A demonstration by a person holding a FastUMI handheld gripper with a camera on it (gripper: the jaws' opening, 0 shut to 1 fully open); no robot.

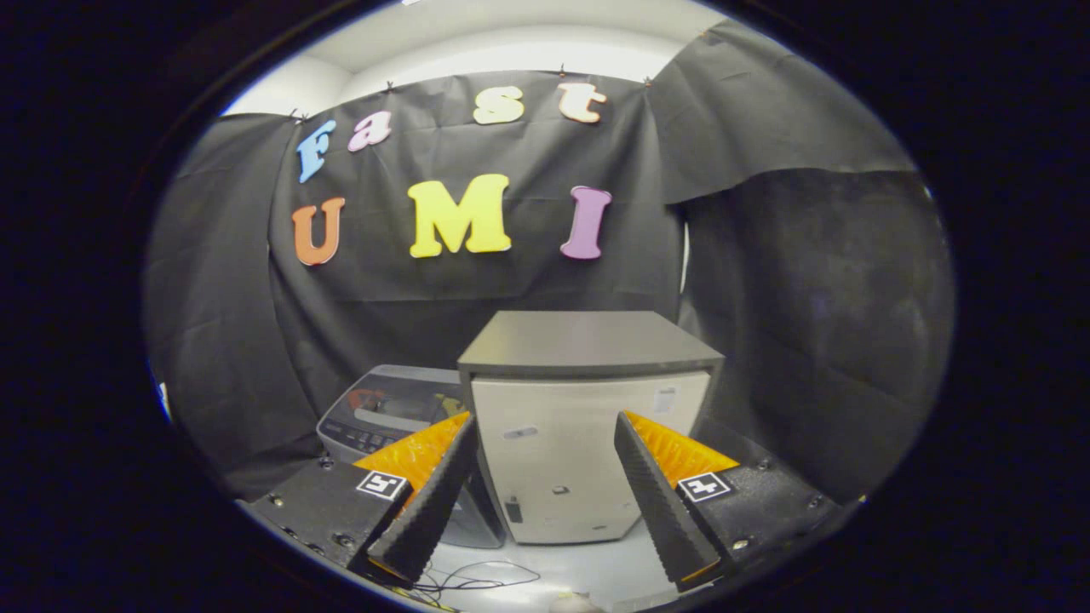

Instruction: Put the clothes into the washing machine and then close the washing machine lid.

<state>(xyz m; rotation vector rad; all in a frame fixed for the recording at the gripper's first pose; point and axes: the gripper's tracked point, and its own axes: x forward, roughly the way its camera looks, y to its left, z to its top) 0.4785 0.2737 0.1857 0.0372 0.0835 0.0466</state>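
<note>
Gripper [545, 477] jaws wide apart, holding nothing. Washing machine [387, 417] lower left of frame, beyond left finger, beside cabinet [588, 443]. Clothes unseen.

The camera rides low behind the spread fingers [434, 502], facing level toward the nearby cabinet [588, 426] and washing machine [383, 417].

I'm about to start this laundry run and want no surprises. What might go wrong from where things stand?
1. The tool is open and empty, fingers aimed at the grey cabinet, not the washing machine beside it; moving straight ahead would likely bump the cabinet.
2. The washer sits partly behind the left finger, so judging its lid is hard.
3. A thin cable lies on the floor just ahead and might snag.
</note>
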